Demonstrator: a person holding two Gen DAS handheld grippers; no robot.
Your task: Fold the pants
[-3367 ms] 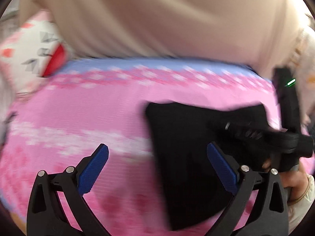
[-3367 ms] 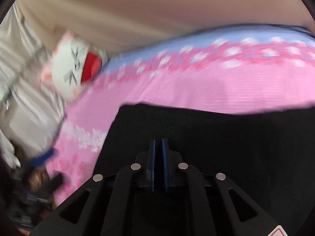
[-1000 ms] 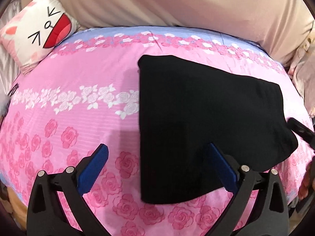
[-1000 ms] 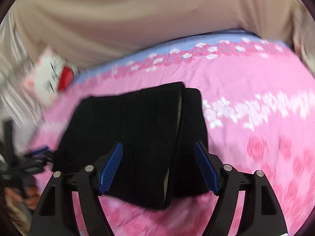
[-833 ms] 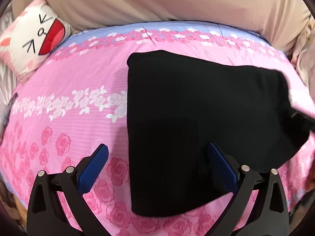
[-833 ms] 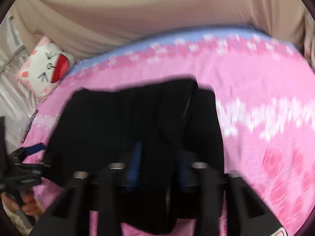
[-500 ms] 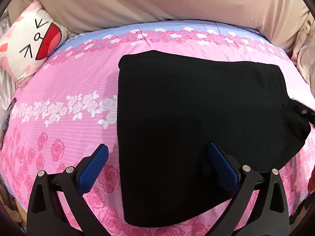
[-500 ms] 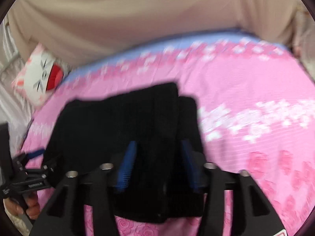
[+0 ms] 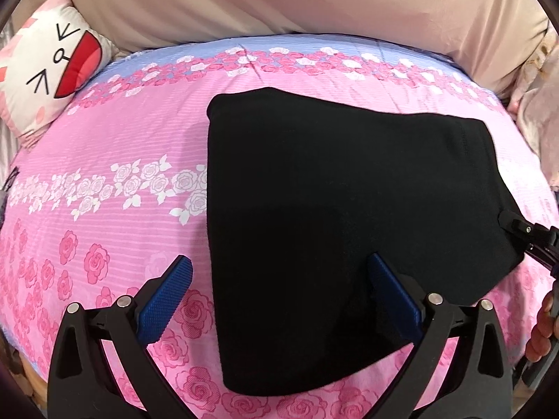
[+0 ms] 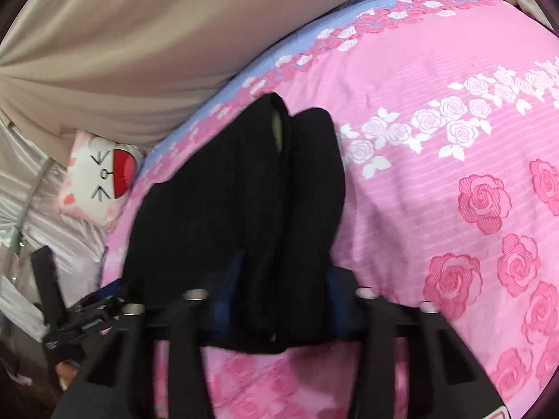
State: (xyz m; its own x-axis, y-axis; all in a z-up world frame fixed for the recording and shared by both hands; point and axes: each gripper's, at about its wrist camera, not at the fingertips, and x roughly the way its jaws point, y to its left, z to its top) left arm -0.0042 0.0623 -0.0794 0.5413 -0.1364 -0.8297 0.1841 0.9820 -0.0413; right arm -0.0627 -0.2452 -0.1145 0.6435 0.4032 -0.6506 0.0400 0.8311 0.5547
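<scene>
The black pants (image 9: 342, 216) lie folded into a compact stack on the pink rose bedspread (image 9: 104, 181). My left gripper (image 9: 279, 289) is open above the stack's near left edge, its right blue pad (image 9: 391, 293) over the fabric and the left pad over the bedspread. In the right wrist view the pants (image 10: 244, 209) show their layered right end. My right gripper (image 10: 279, 300) has its blue pads on either side of that end, closing on the folded fabric. The right gripper also shows in the left wrist view (image 9: 527, 241) at the stack's right edge.
A white cat-face pillow (image 9: 45, 73) lies at the bed's far left corner. A beige curtain (image 9: 279, 0) hangs behind the bed. Pale cloth (image 9: 538, 111) lies at the far right. The near bed edge runs just below my grippers.
My right gripper has gone from open to closing around the right end of the folded pants and has tilted. My left gripper has moved a little closer over the stack and stays open.
</scene>
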